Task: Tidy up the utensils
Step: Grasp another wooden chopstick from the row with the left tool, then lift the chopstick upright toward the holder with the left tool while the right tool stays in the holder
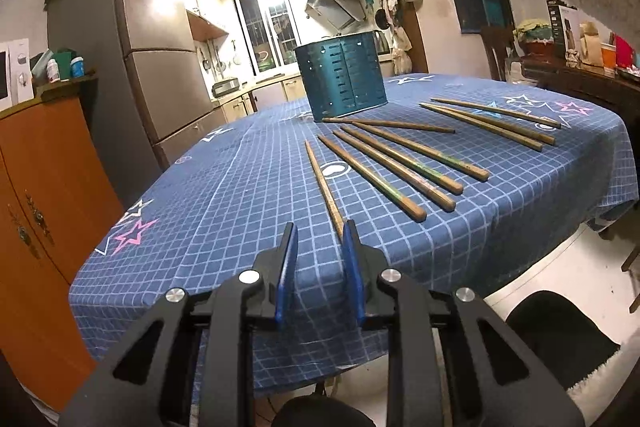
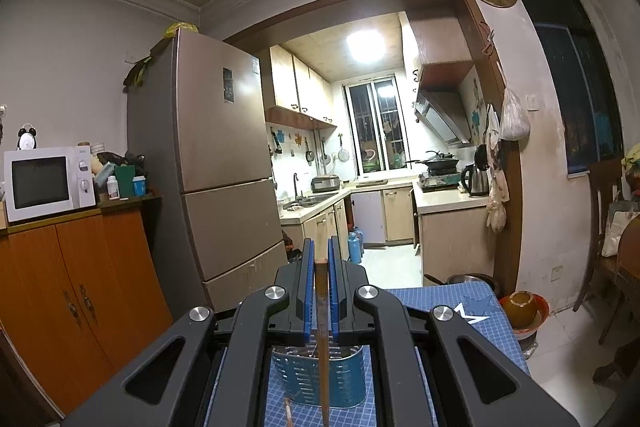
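We hold our left gripper (image 1: 318, 241) low over the near edge of the table (image 1: 224, 187), its blue pads spread apart with nothing between them. The tip of the nearest chopstick (image 1: 325, 187) lies just beside the right-hand pad. More chopsticks (image 1: 400, 163) lie fanned out on the blue checked tablecloth, and a further group (image 1: 492, 119) rests off to the right. The blue slotted holder (image 1: 342, 79) stands upright behind them, close to the far ends of the fan.

Our right gripper (image 2: 320, 267) is raised above that holder (image 2: 320, 375), pads closed on one wooden chopstick (image 2: 322, 307) that hangs upright, its lower part running down in front of the holder. Whether its tip is inside we cannot tell.
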Demonstrator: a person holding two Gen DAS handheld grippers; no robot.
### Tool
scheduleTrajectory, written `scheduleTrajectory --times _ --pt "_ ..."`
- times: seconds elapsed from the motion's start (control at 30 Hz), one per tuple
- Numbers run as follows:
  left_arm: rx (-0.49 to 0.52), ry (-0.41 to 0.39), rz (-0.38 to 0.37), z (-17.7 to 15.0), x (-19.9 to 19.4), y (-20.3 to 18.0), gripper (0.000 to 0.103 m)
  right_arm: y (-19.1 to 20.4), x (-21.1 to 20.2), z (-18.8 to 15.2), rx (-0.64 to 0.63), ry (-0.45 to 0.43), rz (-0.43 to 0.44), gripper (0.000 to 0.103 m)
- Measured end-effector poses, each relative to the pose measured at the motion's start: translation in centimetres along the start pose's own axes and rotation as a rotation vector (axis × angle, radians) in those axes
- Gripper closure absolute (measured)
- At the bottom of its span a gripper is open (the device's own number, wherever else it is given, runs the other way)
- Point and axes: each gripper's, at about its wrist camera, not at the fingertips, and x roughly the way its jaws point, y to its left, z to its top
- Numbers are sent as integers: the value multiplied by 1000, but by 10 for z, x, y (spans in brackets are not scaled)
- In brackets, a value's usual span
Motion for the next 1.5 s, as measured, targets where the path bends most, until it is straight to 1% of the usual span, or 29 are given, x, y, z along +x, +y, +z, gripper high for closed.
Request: scheduleTrajectory --times 0.07,0.13,0.2,0.27,0.37,0.43,0.53,0.6,0.67,0.7,0.73,0.77,0.83,0.97,1.03,1.13,1.3,1.43,1.5 --pt "13 -7 14 -1 1 -3 82 1 1 -1 0 3 1 95" --pt "-19 1 8 0 0 -1 82 1 2 -1 -1 4 1 95" --pt "-15 -4 17 -1 -1 -2 82 2 3 -1 -6 5 3 95" --pt "-20 -3 8 0 0 -2 82 3 4 -3 -9 7 3 95" --pt "-17 -19 13 1 -3 -4 82 4 6 -6 -7 13 4 95" --pt "-13 0 -3 -1 0 -5 81 6 6 -7 -12 15 4 95" --pt "-11 -3 -1 -1 0 -8 81 7 6 -9 -14 16 5 95" --pt "-13 13 3 -3 4 -8 80 7 6 -9 -14 16 5 95" --pt "-18 -13 12 -7 3 -9 79 7 6 -8 -17 14 5 95" --pt "-14 -23 10 -8 2 -9 83 7 5 -9 -17 13 5 95" --pt "-6 -39 1 -10 2 -12 91 7 5 -9 -17 12 4 95" --pt "4 -48 -8 -12 1 -15 96 7 5 -9 -15 11 4 95" --pt "8 -50 -7 -12 1 -17 98 8 3 -10 -14 9 3 95" --pt "-23 -16 -59 -5 2 -6 98 9 -1 -11 -15 5 0 95" --pt "-26 -6 -61 -2 1 -1 98 9 -2 -11 -12 3 -3 95" --pt "-31 -28 -52 12 -6 11 99 10 -2 -11 -5 2 -3 95" --pt "-69 -78 -27 45 -12 40 99 11 3 -11 -1 11 -3 95" --pt "-140 -93 -29 83 -1 68 99 14 9 -9 0 17 -3 95" --pt "-179 -81 -42 101 9 81 99 14 10 -9 4 17 1 95"
